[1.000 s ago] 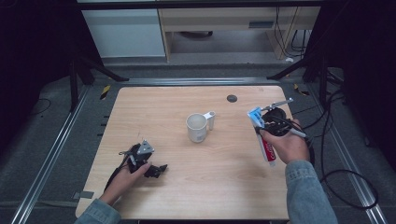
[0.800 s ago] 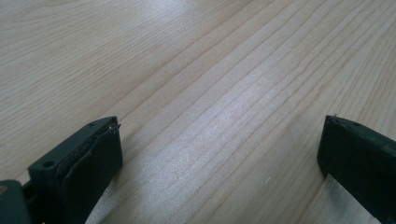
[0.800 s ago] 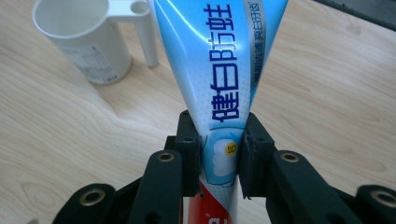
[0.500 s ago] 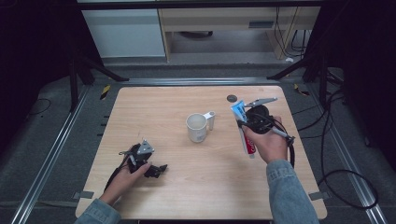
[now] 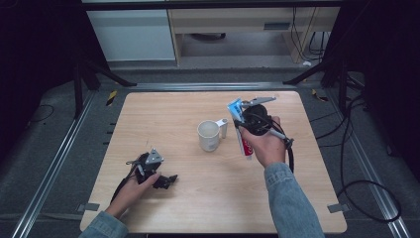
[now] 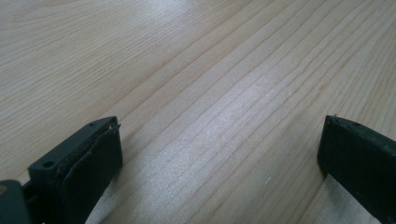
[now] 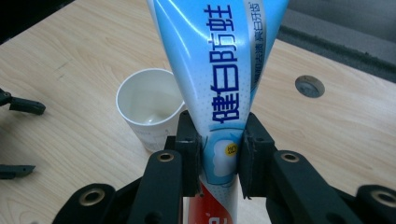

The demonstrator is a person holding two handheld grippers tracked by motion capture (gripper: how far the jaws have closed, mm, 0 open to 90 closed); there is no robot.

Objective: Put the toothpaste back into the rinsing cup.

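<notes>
A blue, white and red toothpaste tube (image 5: 246, 147) is held above the wooden table (image 5: 198, 208), and my right gripper (image 5: 241, 124) is shut on it. In the right gripper view the pads (image 7: 188, 154) squeeze the tube (image 7: 224, 70) near its lower end, and the flat crimped end points up. A white cup (image 5: 208, 135) with a handle stands just left of the tube; it looks empty (image 7: 144, 105). My left gripper (image 5: 166, 181) rests low at the table's front left, its jaws wide apart (image 6: 219, 154) over bare wood with nothing between them.
A round dark plug (image 7: 309, 86) sits in the tabletop beyond the tube. Pale cabinets (image 5: 133, 34) stand behind the table's far edge. Cables (image 5: 356, 163) lie on the floor to the right. Metal rails (image 5: 59, 163) run along the table's left side.
My right hand has carried the toothpaste tube leftward, from near the table's right edge to just beside the cup. The left hand has stayed where it was.
</notes>
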